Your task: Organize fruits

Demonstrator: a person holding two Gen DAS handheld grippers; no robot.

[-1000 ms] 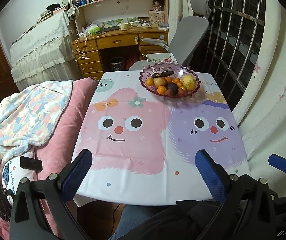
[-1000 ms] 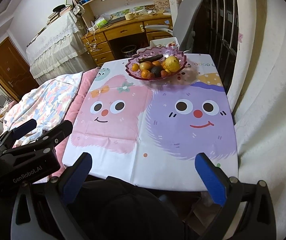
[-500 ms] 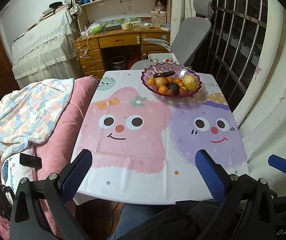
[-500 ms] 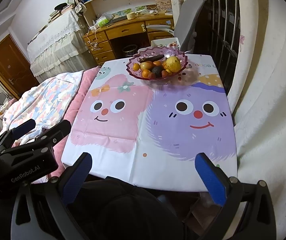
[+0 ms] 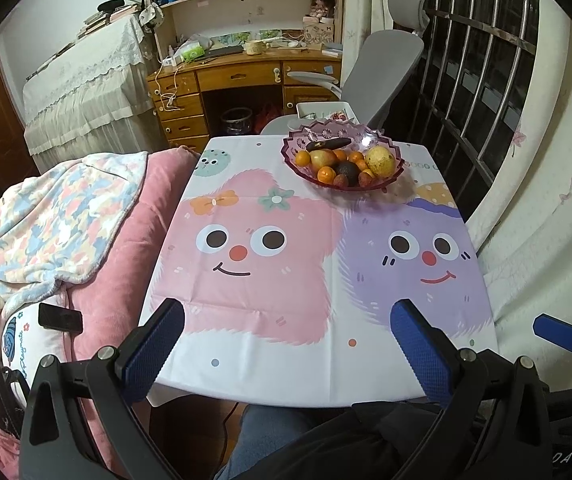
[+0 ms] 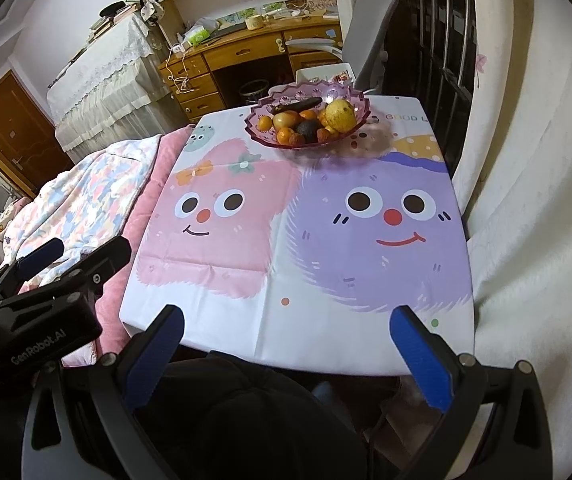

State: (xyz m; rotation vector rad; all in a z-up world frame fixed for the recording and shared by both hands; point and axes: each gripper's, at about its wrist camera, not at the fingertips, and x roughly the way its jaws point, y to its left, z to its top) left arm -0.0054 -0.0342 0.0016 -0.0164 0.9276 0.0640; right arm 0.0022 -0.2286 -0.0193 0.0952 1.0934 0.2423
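Note:
A purple glass fruit bowl (image 5: 298,162) (image 6: 260,134) stands at the far end of the table. It holds several small oranges (image 5: 325,174), a large yellow fruit (image 5: 380,160) (image 6: 341,115), a dark avocado (image 5: 347,170) (image 6: 307,129), a yellowish apple (image 5: 322,157) and a long dark fruit (image 5: 329,144). My left gripper (image 5: 288,326) hovers open over the near table edge, nothing between its blue pads. My right gripper (image 6: 286,330) is open too, just off the near edge, far from the bowl.
A cartoon tablecloth (image 5: 246,264) covers the table. A pink quilt with a patterned blanket (image 5: 58,208) and a black phone (image 5: 60,318) lies to the left. White curtain (image 6: 526,200) hangs right. A grey office chair (image 5: 382,64) and wooden desk (image 5: 242,76) stand beyond the bowl.
Both grippers have crept slightly forward and tilted, so the table and bowl sit a little differently in view. Both stay open; no fruit has moved.

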